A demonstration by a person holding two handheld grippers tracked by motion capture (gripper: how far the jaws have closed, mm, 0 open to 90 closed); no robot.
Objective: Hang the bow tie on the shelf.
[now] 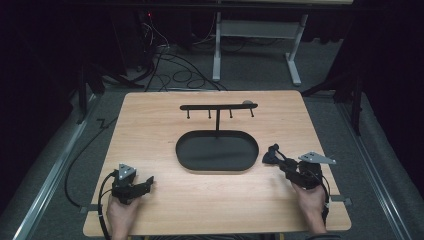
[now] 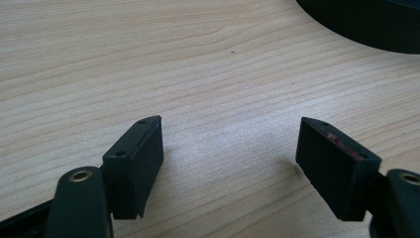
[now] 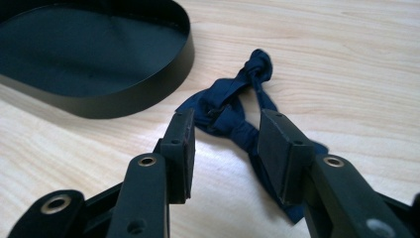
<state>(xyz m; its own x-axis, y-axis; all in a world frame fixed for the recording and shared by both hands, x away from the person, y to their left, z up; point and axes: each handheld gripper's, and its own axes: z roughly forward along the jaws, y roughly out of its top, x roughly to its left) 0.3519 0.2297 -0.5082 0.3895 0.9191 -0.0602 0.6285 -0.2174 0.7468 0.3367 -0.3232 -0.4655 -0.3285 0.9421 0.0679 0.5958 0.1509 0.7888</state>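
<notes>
Right gripper parted astride knotted navy cloth, black oval tray just beside

On the table, an oval tray sits at the middle, with a hook rack rising from its far rim. Just beside the tray's right end lies a knotted cloth, between the spread jaws of the right gripper. The left gripper rests near the front left corner, well apart from the tray, its jaws wide over bare tabletop.
</notes>
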